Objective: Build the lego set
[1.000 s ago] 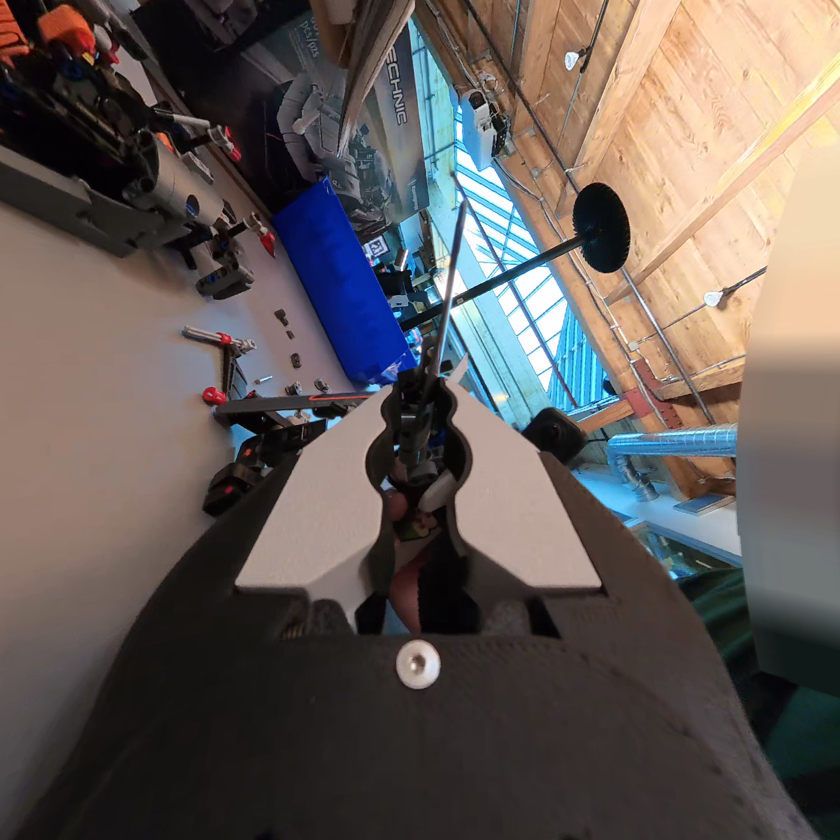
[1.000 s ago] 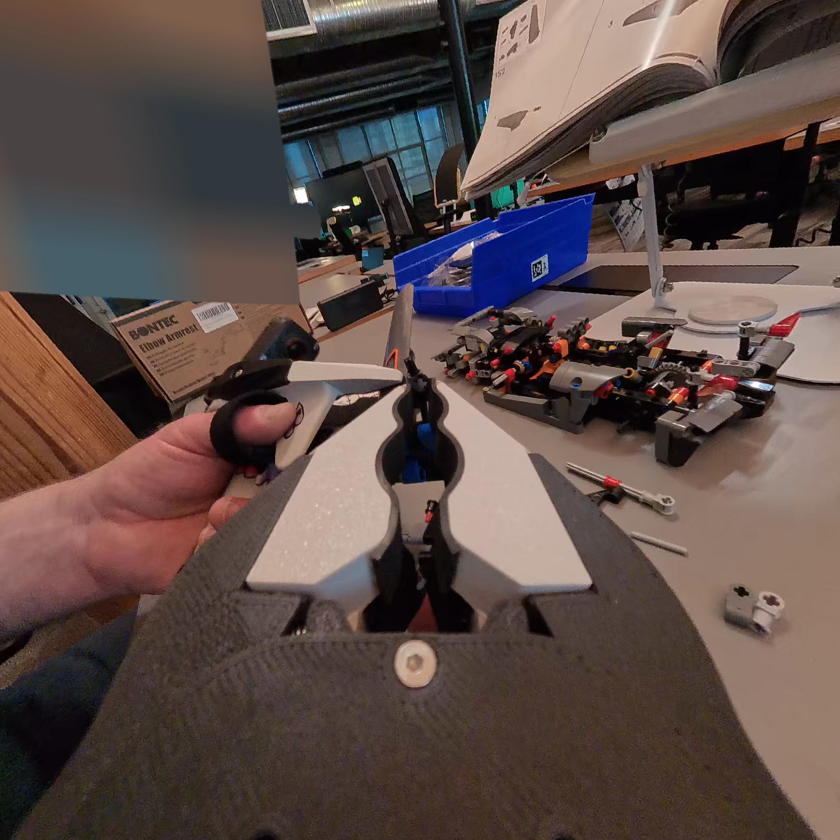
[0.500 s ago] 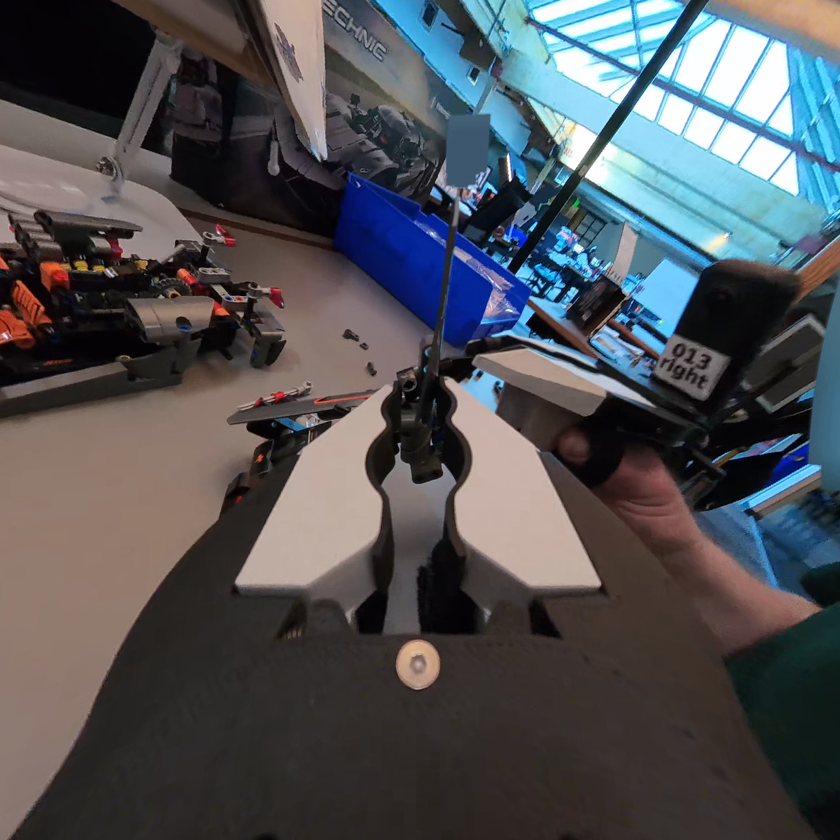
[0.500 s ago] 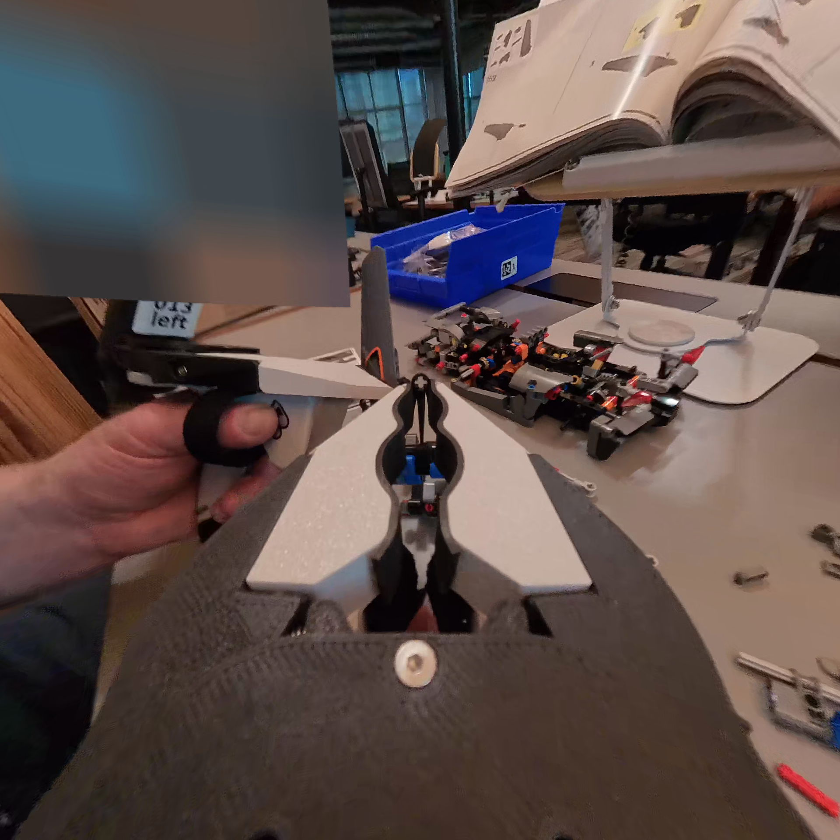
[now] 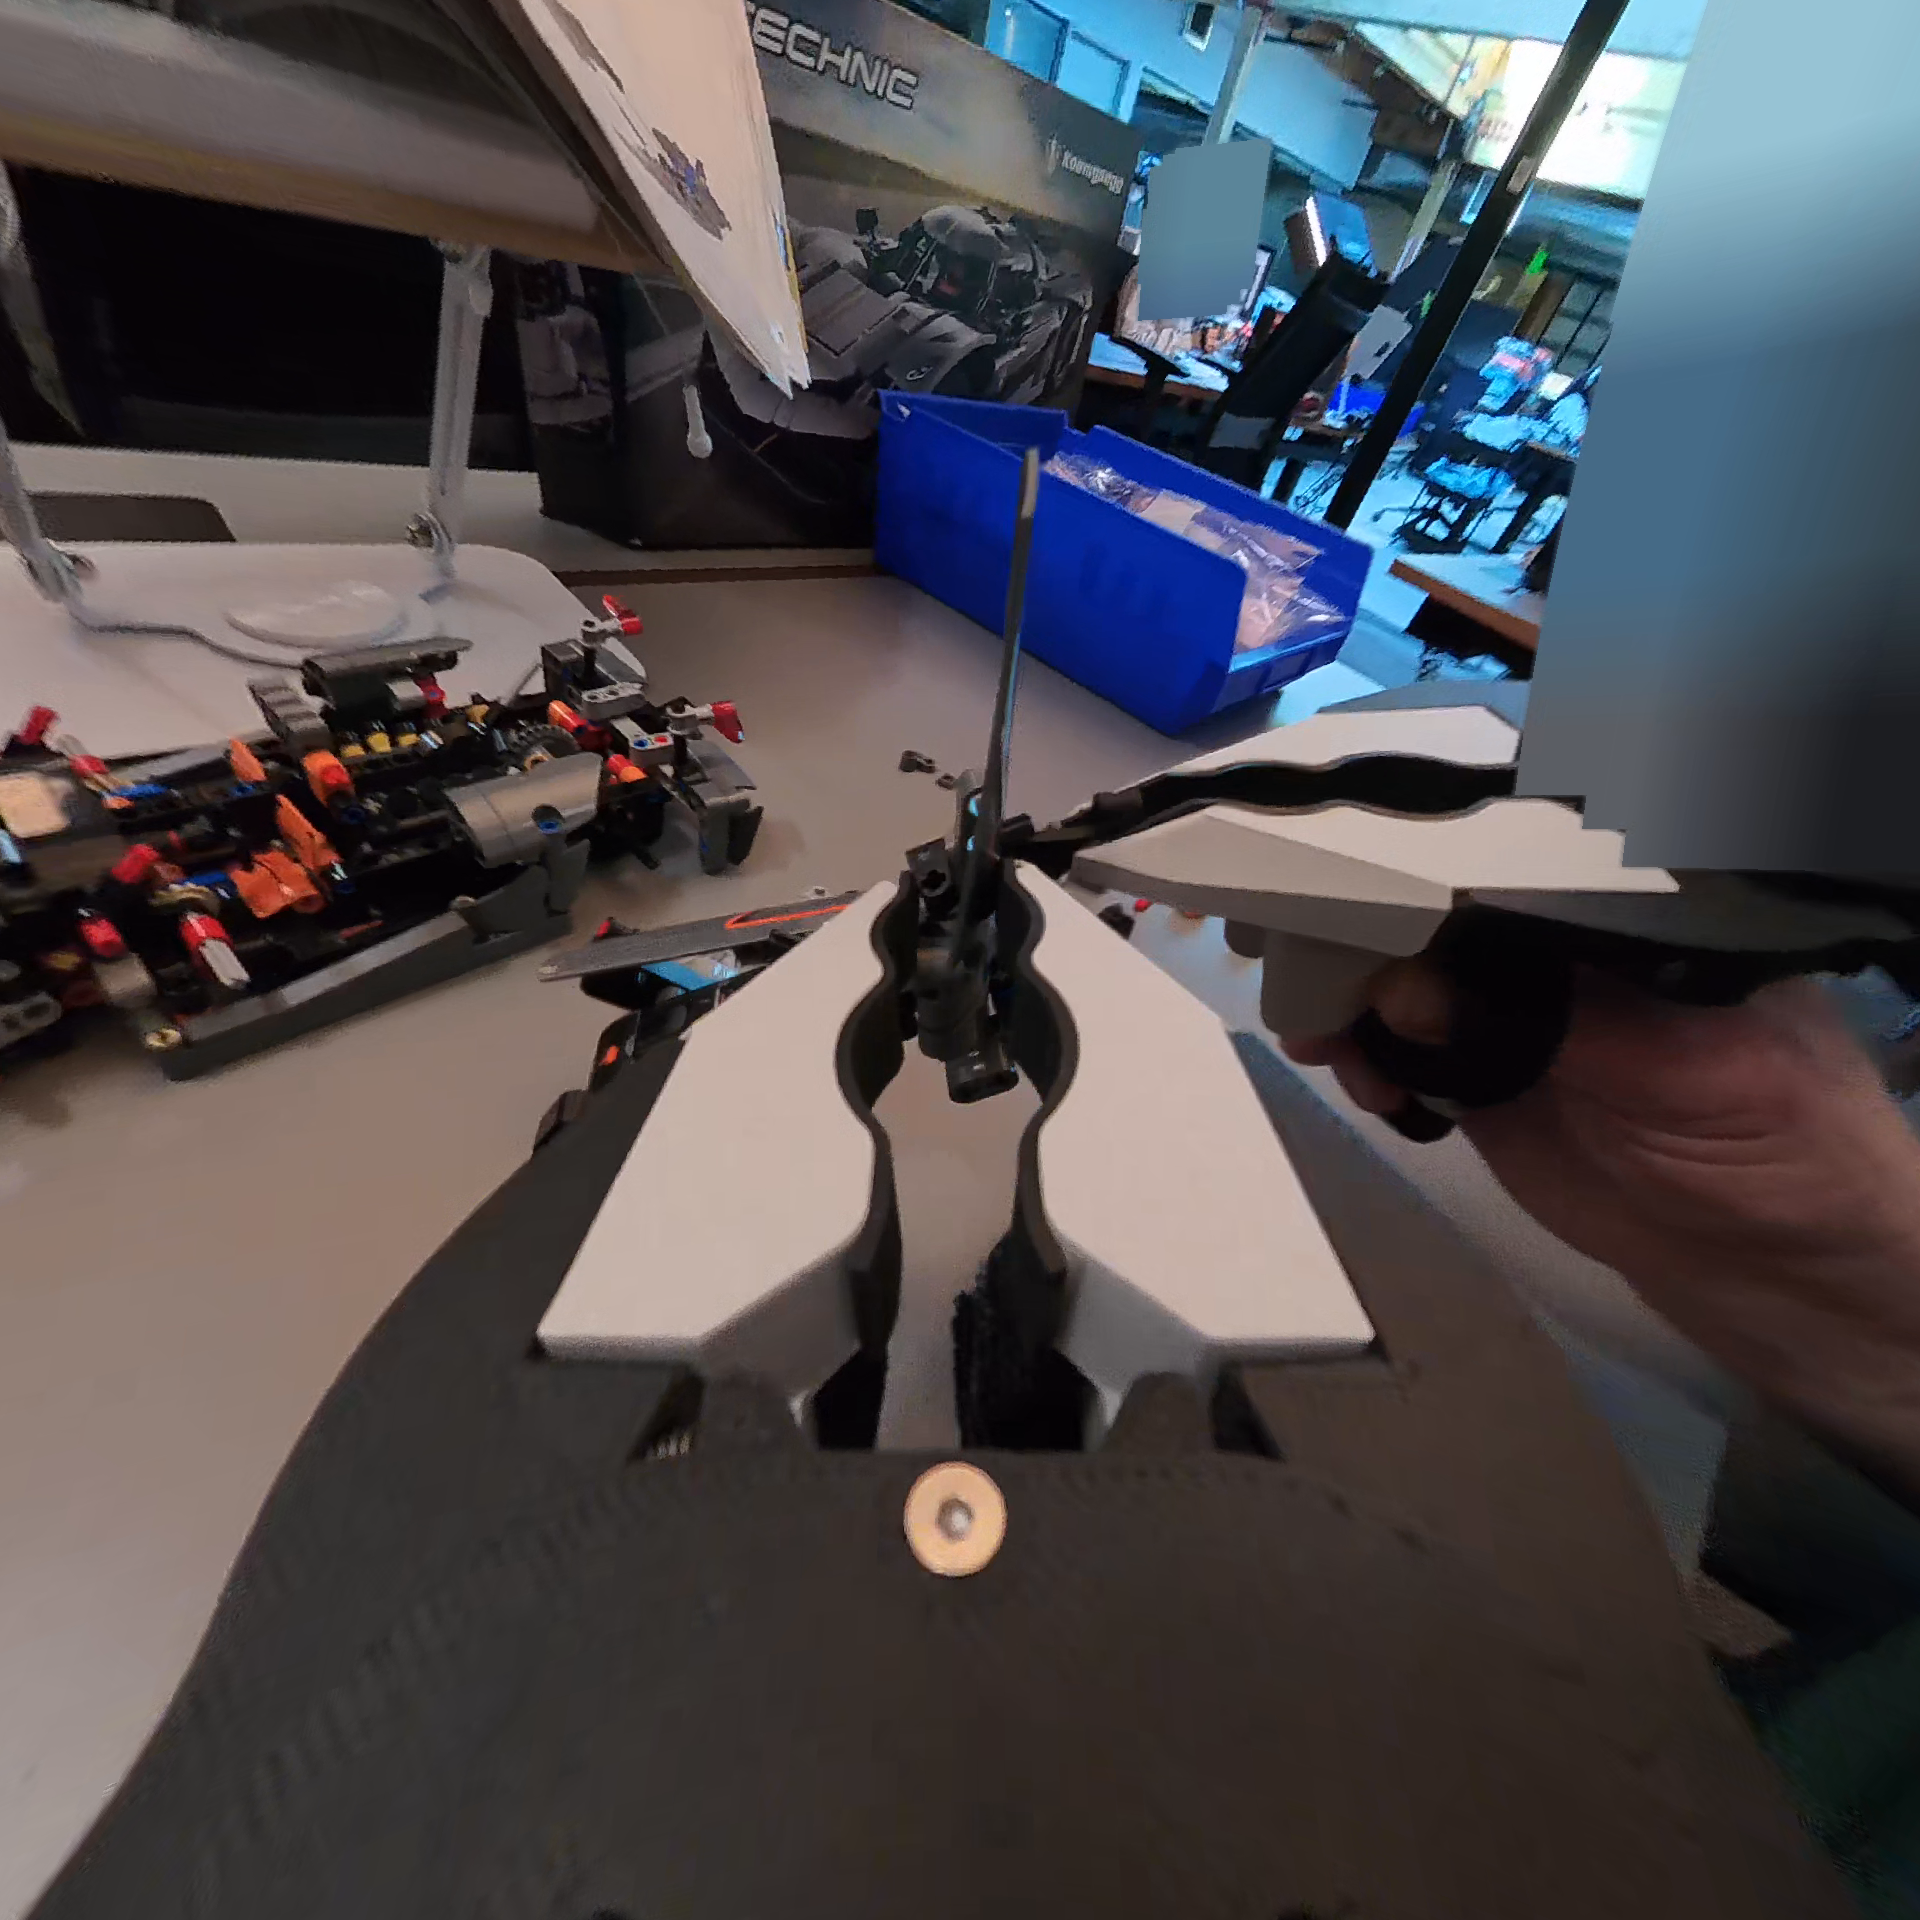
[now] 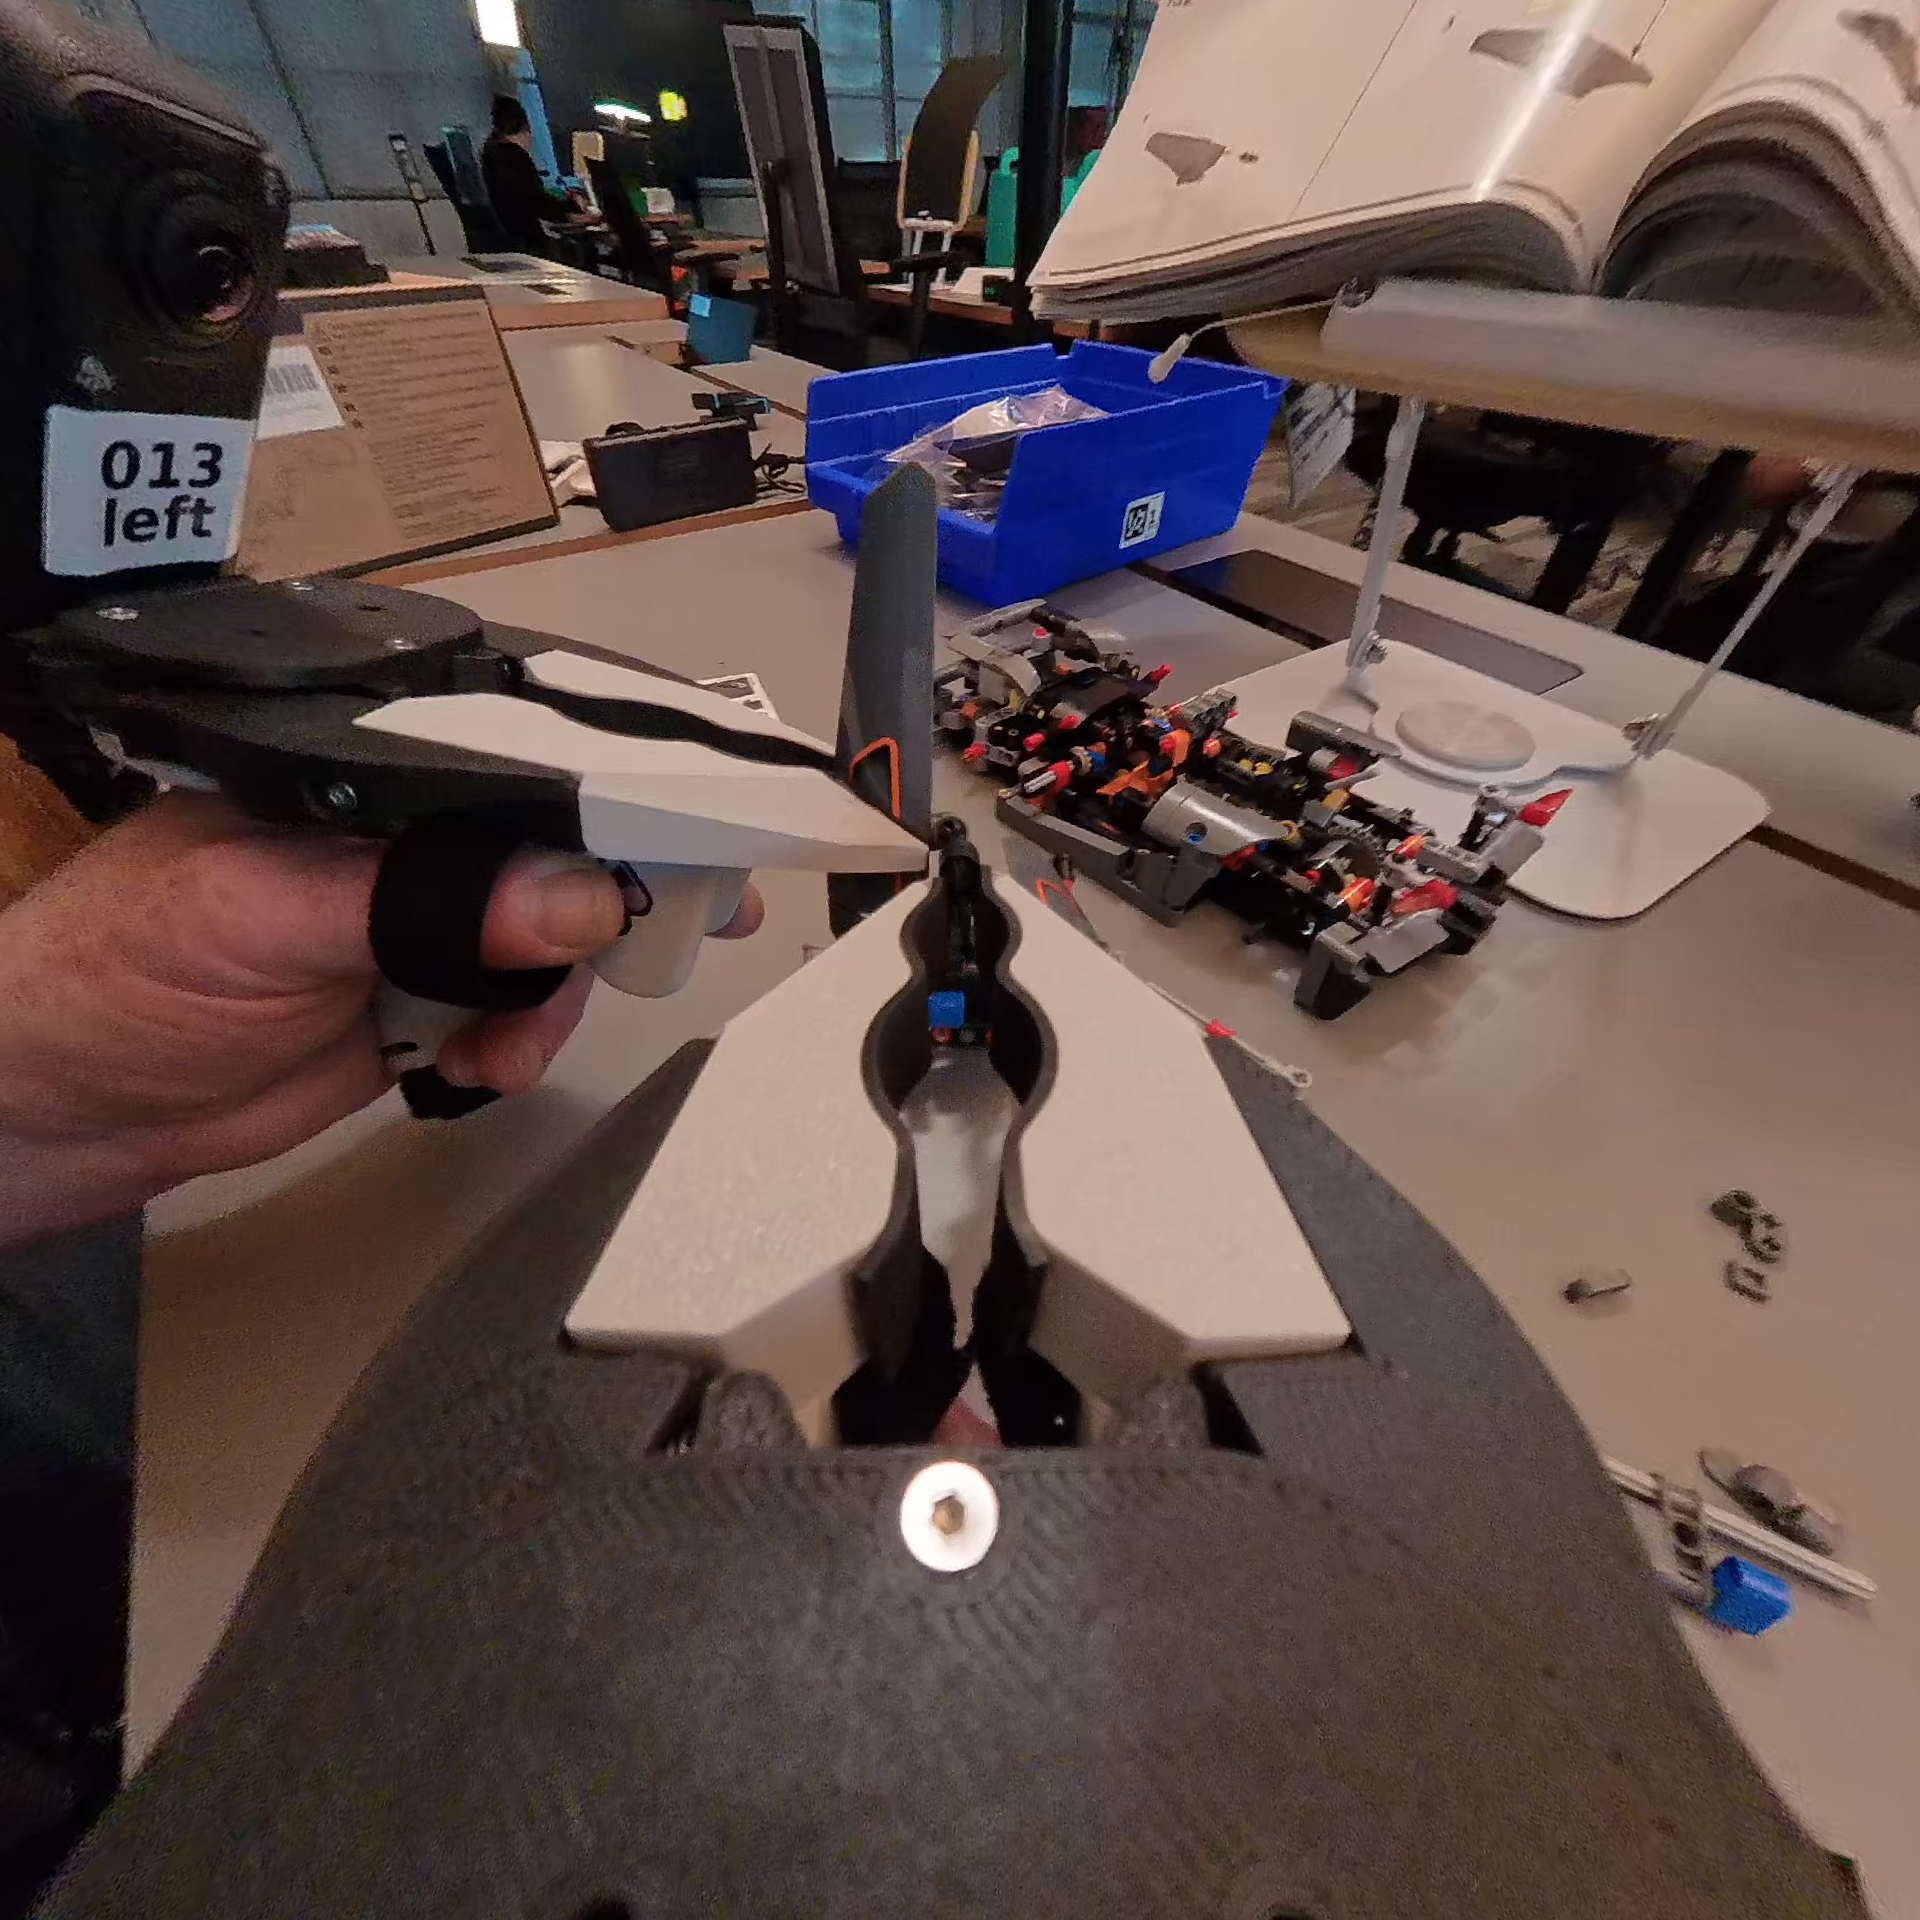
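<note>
My left hand-held gripper (image 5: 961, 914) clamped on a dark panel subassembly (image 5: 971, 935), my right hand-held gripper (image 6: 961, 904) closed on its other end, car chassis (image 6: 1226, 790) on the table (image 6: 1455, 1091) beyond

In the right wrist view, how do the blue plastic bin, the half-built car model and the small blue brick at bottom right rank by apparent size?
1. Half-built car model, widest.
2. Blue plastic bin, a little smaller; it stands farther back, so true size is unsure.
3. Small blue brick, smallest by far, though nearest the camera.
</note>
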